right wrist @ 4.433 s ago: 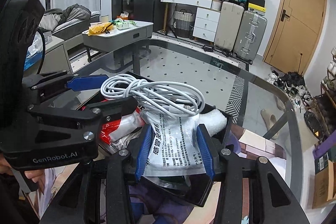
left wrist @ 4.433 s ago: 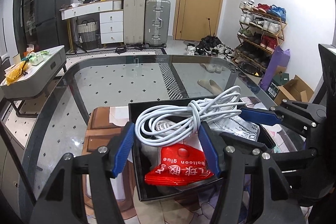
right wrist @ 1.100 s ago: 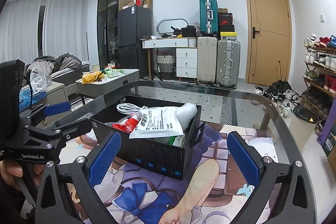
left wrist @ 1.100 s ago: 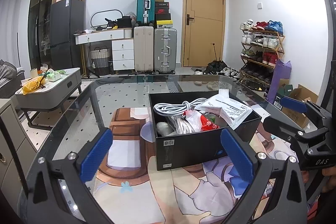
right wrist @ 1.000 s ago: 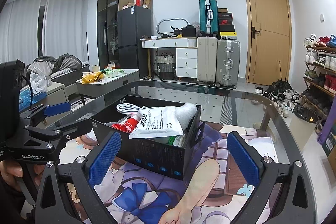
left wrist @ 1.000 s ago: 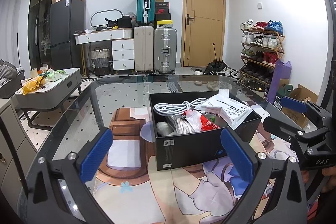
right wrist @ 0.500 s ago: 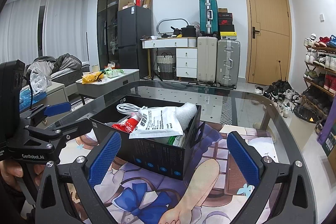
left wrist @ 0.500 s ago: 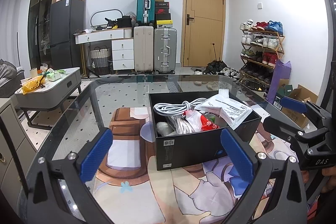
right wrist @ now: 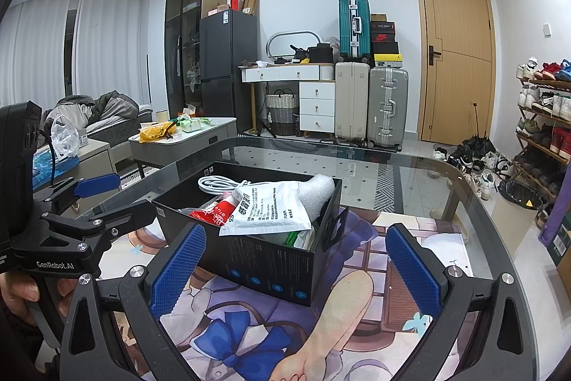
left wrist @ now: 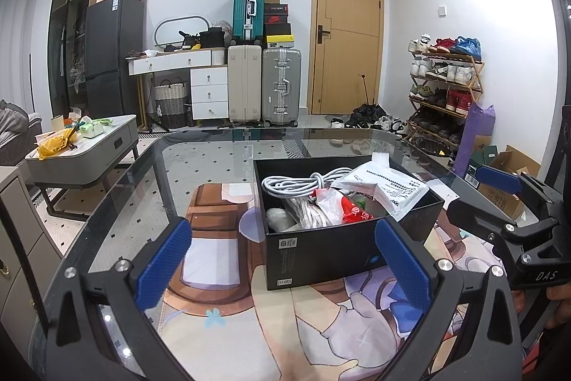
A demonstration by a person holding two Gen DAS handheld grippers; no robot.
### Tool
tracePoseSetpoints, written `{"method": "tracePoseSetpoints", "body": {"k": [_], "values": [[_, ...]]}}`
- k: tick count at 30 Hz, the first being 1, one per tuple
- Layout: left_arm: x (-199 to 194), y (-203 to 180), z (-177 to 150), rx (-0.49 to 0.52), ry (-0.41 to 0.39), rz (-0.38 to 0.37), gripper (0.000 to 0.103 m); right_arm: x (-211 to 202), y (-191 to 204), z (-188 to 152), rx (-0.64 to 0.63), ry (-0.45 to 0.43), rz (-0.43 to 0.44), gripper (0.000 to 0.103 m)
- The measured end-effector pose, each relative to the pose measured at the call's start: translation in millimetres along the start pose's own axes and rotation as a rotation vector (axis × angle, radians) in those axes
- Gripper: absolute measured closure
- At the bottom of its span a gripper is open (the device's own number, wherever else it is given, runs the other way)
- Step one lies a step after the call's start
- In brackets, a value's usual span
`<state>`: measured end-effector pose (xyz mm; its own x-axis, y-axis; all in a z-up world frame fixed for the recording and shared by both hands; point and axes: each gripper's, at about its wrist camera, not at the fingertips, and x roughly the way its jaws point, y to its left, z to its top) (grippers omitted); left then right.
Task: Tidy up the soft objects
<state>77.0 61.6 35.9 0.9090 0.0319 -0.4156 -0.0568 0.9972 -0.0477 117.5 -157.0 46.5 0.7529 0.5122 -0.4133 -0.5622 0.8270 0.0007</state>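
The black box (left wrist: 342, 249) sat on the printed mat (left wrist: 221, 295) that covered the near part of the glass counter (left wrist: 214, 163). In the left wrist view it lay at about 1 o'clock from the left gripper (left wrist: 282, 259), whose blue-padded fingers (left wrist: 162, 261) stood wide apart with nothing between them, held back from the box and not touching it.

Inside the box, a coiled white cable (left wrist: 303, 183) lay toward the far left corner. A white printed packet (left wrist: 387, 186) rested on top at the right, its edge hanging over the rim. A red packet (left wrist: 353, 211) sat below it near the front wall, beside clear plastic wrapping (left wrist: 310, 213).

In the right wrist view the box (right wrist: 271, 270) sat at about 11 o'clock from the right gripper (right wrist: 294, 268), which was also spread wide and empty, with the box's near corner between its pads (right wrist: 176, 268) but apart from both. A piece of white foam (right wrist: 316, 190) stuck up at the far right corner of the box, behind the white packet (right wrist: 269, 211). The left gripper (right wrist: 80, 213) showed at 9 o'clock in this view, just beside the box, with a hand (right wrist: 21, 295) on its handle.
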Motion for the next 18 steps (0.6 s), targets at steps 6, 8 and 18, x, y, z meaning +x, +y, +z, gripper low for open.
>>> {"method": "tracePoseSetpoints", "body": {"k": [6, 8, 18], "values": [[-0.1, -0.8, -0.2, -0.001, -0.001, 0.0, 0.0, 0.0, 0.0, 0.0, 0.0, -0.001, 0.0, 0.001], [0.0, 0.1, 0.1, 0.0, -0.001, 0.0, 0.0, 0.0, 0.1, 0.0, 0.0, 0.0, 0.0, 0.001], [-0.8, -1.1, -0.8, 0.0, -0.004, 0.002, 0.0, 0.0, 0.2, -0.1, 0.0, 0.0, 0.0, 0.001]]}}
